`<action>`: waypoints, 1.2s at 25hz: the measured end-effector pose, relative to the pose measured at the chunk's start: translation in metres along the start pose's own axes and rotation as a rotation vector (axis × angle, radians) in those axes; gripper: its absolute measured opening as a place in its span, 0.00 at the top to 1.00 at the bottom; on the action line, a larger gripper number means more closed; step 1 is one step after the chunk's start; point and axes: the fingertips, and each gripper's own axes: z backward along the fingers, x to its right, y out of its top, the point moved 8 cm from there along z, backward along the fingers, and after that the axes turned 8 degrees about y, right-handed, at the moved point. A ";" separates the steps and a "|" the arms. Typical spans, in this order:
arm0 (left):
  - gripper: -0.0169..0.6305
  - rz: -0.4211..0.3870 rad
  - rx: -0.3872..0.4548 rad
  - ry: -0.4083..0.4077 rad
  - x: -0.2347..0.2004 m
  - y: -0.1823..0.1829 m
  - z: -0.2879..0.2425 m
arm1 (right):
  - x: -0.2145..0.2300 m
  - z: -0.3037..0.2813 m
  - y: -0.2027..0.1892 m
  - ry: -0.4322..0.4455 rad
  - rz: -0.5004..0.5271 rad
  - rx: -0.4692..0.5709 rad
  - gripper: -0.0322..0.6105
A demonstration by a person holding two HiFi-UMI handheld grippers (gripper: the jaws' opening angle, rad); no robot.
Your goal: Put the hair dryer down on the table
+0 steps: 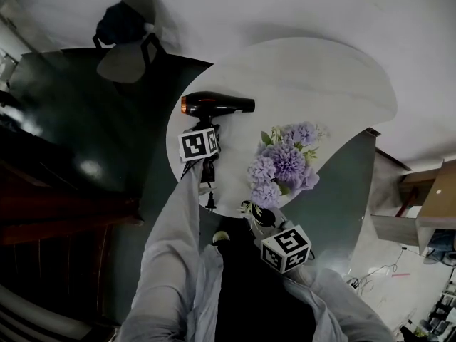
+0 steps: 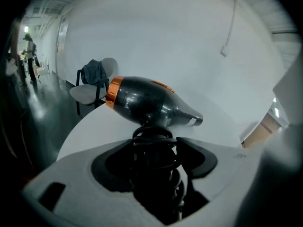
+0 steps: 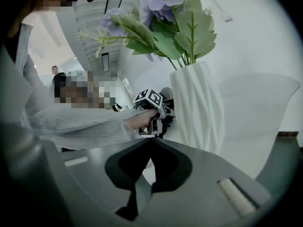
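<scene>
Hair dryer [image 1: 217, 105]: black with an orange ring at its rear end. It lies level by the left edge of the table [image 1: 320, 77], nozzle pointing toward the table's middle and handle pointing back toward the near-left edge.
Contact with table: the body seems to rest on the white top, though the left gripper view leaves this unsure.
Left gripper [image 2: 154, 139]: clenched on the hair dryer's handle, which is wound round with the cord [image 1: 208, 173]. Both jaw tips lie against the coils, one on each side.
Plug [image 1: 211, 204]: hangs at the cord's end, at the near-left edge of the table.
Right gripper [image 3: 149, 140]: closed, jaw tips meeting, nothing between them. It is held at the table's near edge, just beside the vase.
Vase [image 3: 196, 108]: white, ribbed and upright, standing near the near edge and well apart from the hair dryer.
Flowers [image 1: 285, 162]: purple blooms with green leaves, rising from the vase.
Chair [image 1: 128, 48]: stands on the dark floor beyond the table's far-left edge, with a dark garment over its back.
Sleeve [image 1: 174, 248]: pale grey, reaching along the arm to the left gripper.
</scene>
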 end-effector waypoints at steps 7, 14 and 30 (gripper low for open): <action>0.40 -0.067 0.086 -0.022 -0.001 0.001 0.033 | -0.004 0.004 -0.004 0.003 0.015 0.007 0.94; 0.39 -0.106 0.187 -0.126 -0.001 -0.017 0.113 | -0.014 0.013 -0.005 0.002 0.046 0.027 0.94; 0.56 -0.144 0.320 -0.366 0.034 -0.090 0.266 | -0.047 0.082 -0.024 -0.065 0.062 0.138 0.94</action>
